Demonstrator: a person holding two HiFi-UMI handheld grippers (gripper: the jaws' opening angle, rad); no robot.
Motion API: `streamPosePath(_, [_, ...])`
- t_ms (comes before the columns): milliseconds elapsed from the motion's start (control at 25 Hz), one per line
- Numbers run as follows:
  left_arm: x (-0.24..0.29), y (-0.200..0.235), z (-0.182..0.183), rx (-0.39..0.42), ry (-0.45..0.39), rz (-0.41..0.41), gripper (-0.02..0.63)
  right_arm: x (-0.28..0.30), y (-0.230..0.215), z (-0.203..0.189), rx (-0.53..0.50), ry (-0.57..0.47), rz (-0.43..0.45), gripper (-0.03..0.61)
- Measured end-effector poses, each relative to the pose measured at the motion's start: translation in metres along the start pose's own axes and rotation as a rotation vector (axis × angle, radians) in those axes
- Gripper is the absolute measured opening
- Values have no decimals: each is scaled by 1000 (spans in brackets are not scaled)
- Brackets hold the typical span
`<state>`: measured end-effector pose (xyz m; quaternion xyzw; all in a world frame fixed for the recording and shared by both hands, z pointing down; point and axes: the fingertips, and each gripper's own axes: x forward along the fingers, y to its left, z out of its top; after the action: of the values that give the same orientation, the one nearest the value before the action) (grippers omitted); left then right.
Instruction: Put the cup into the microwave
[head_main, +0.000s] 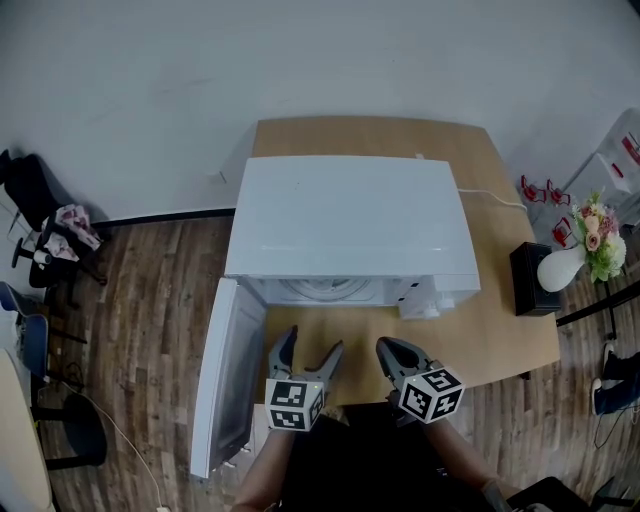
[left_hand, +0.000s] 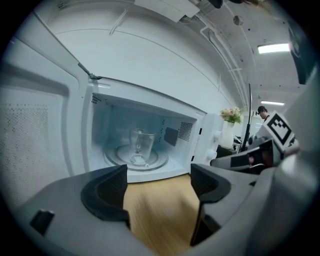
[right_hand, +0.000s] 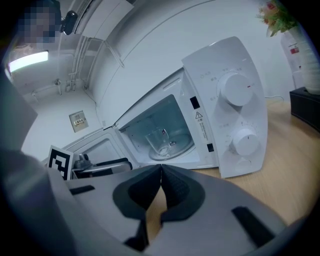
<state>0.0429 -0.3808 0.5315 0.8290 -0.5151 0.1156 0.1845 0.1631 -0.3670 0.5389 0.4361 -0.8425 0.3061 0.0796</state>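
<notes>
We find the left gripper (left_hand: 159, 182) with its 2 jaws standing wide apart, only bare tabletop (left_hand: 160, 215) showing between them; it holds nothing. The right gripper (right_hand: 161, 172) has its jaws closed tip to tip, empty. The cup (left_hand: 140, 146), clear glass, stands upright on the turntable (left_hand: 116, 158) inside the microwave (head_main: 350, 225), whose door (head_main: 225, 380) hangs open at the left.
</notes>
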Motion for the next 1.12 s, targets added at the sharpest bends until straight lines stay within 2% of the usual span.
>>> streamPosePath(240, [-10, -10, 12, -1, -20, -32, 378, -1, 2, 16, -2, -19, 31, -8])
streamPosePath(360, [-15, -10, 19, -30, -36, -33, 311, -3, 3, 26, -9, -33, 41, -8])
streamPosePath(520, [-22, -9, 28, -50, -52, -35, 269, -4, 5, 38, -41, -48, 56, -8])
streamPosePath(680, [-28, -7, 38, -46, -80, -12, 152, -6, 8, 48, -183, -52, 61, -8])
streamPosePath(800, [-30, -4, 39, -46, -76, 8, 100, -9, 8, 57, -254, -70, 56, -8])
streamPosePath(920, [-34, 3, 39, -44, -68, 53, 34, -11, 6, 64, -272, -89, 42, -8])
streamPosePath(1000, [-36, 8, 41, -34, -66, 79, 19, -11, 4, 67, -264, -97, 32, -8])
streamPosePath(1120, [-36, 11, 43, -65, -72, 80, 8, -10, 1, 68, -243, -104, 18, -8])
